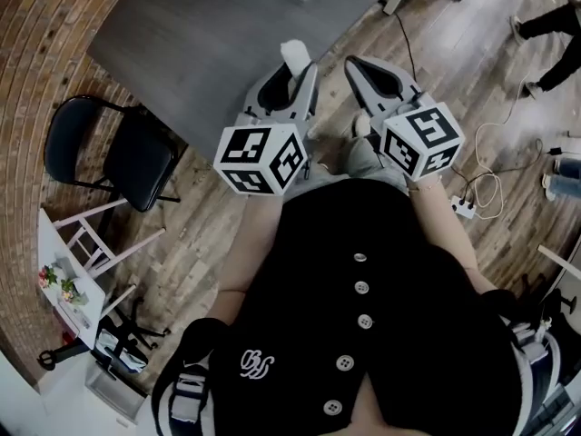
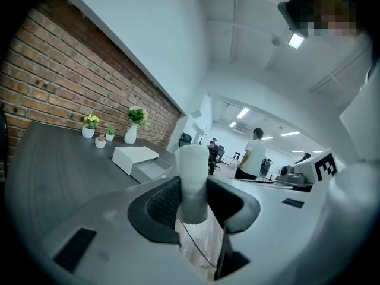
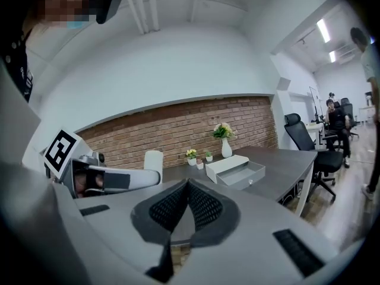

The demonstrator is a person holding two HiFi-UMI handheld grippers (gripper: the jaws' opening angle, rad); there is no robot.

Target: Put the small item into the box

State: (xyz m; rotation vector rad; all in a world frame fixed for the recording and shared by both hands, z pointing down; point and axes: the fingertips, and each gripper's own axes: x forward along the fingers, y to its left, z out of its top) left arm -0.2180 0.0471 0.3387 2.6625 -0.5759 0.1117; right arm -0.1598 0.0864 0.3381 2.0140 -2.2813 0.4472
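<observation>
My left gripper [image 1: 292,78] is shut on a small white cylinder [image 1: 295,55], held upright in front of my body near the grey table [image 1: 209,44]. In the left gripper view the cylinder [image 2: 192,180] stands between the dark jaw pads, well short of the open white box [image 2: 141,161] on the table. Beside it, my right gripper [image 1: 356,67] is shut and holds nothing; its pads meet at the tip [image 3: 187,187]. The right gripper view shows the left gripper [image 3: 113,180] with the cylinder [image 3: 153,159], and the box [image 3: 237,170] further right.
A black chair [image 1: 118,153] stands left of the table. Small potted plants [image 2: 90,125] and a white vase [image 2: 130,134] line the brick wall behind the box. Cables and a power strip [image 1: 463,207] lie on the wooden floor at right. A person [image 2: 252,153] stands far off.
</observation>
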